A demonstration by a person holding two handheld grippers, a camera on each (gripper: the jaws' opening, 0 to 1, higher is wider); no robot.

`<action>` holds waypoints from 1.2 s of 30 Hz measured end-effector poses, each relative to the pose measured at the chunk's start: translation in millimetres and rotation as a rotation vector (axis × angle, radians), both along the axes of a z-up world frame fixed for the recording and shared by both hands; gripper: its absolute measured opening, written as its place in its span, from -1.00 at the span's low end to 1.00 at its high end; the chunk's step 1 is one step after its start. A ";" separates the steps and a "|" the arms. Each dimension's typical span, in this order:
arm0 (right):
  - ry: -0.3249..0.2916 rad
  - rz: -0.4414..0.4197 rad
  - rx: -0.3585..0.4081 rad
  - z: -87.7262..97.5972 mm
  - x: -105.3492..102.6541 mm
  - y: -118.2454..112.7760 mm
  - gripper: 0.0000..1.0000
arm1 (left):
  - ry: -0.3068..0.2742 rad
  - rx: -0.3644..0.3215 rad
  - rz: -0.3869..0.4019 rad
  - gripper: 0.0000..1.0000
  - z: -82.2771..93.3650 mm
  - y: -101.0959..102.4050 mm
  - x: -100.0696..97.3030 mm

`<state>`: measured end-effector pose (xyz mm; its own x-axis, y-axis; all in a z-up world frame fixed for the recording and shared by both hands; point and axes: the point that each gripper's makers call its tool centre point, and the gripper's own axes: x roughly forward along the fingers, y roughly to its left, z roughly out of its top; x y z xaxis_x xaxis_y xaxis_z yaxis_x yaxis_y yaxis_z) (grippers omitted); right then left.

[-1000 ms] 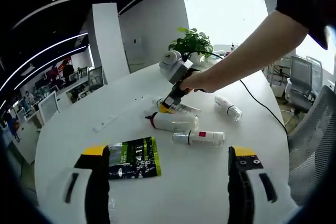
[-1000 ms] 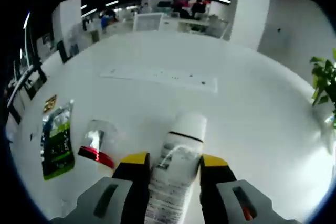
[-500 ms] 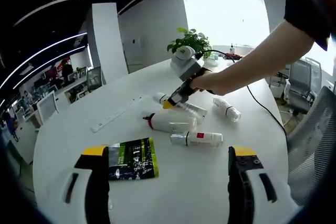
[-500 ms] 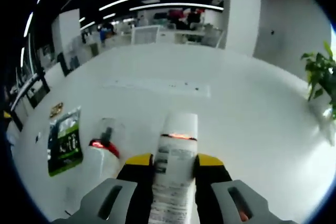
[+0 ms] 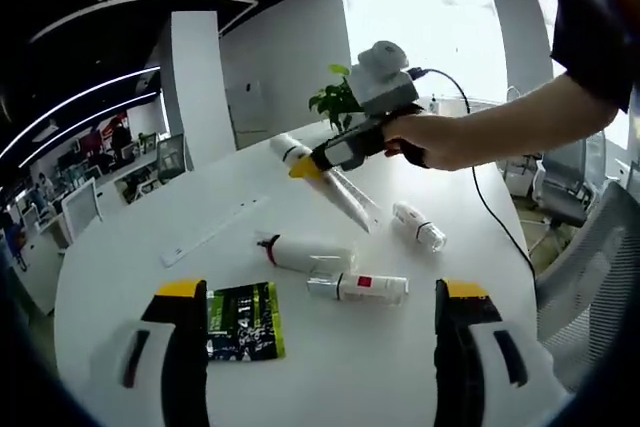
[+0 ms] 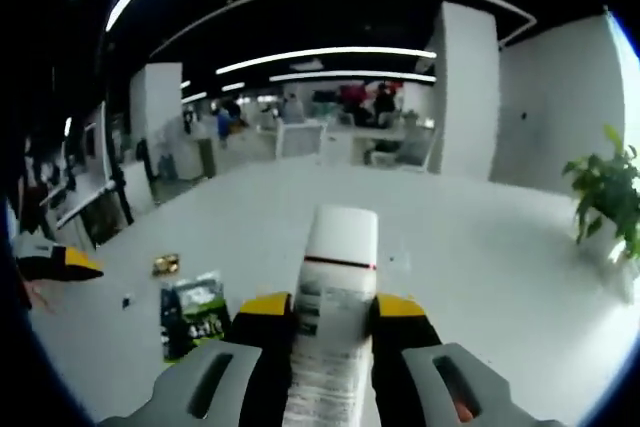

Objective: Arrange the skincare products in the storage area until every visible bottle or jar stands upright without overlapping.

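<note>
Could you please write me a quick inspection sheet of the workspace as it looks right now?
Surface: white table, round-edged.
Job's things: three bottles lying flat, one red-collared, one red-labelled, one clear; a fourth, the lifted bottle, is held off the table.
Clutter: green packet; power strip.
Grippers: right gripper shut on the lifted bottle; left gripper open, holding nothing.
Cables: black cord trailing from the right gripper.
Surroundings: potted plant, mesh chair, open office.
</note>
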<state>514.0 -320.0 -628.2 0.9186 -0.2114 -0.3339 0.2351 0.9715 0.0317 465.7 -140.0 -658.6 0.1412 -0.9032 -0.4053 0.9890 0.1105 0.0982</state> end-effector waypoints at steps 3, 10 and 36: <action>-0.078 0.042 0.031 30.9 0.7 27.6 -0.55 | 0.017 -0.027 0.002 0.78 10.3 -2.7 -2.0; -0.220 0.132 0.092 88.3 -1.4 99.7 -0.55 | 0.014 -0.091 0.028 0.76 41.2 -3.1 -1.5; -0.417 0.257 0.028 191.3 -42.0 212.1 -0.53 | 0.120 -0.305 0.069 -0.06 145.6 27.7 -22.5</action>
<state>472.0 -107.9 -436.9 0.9965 0.0431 0.0712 -0.0501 0.9938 0.0994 443.3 -112.4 -513.0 0.1744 -0.9753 -0.1353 0.9806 0.1845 -0.0661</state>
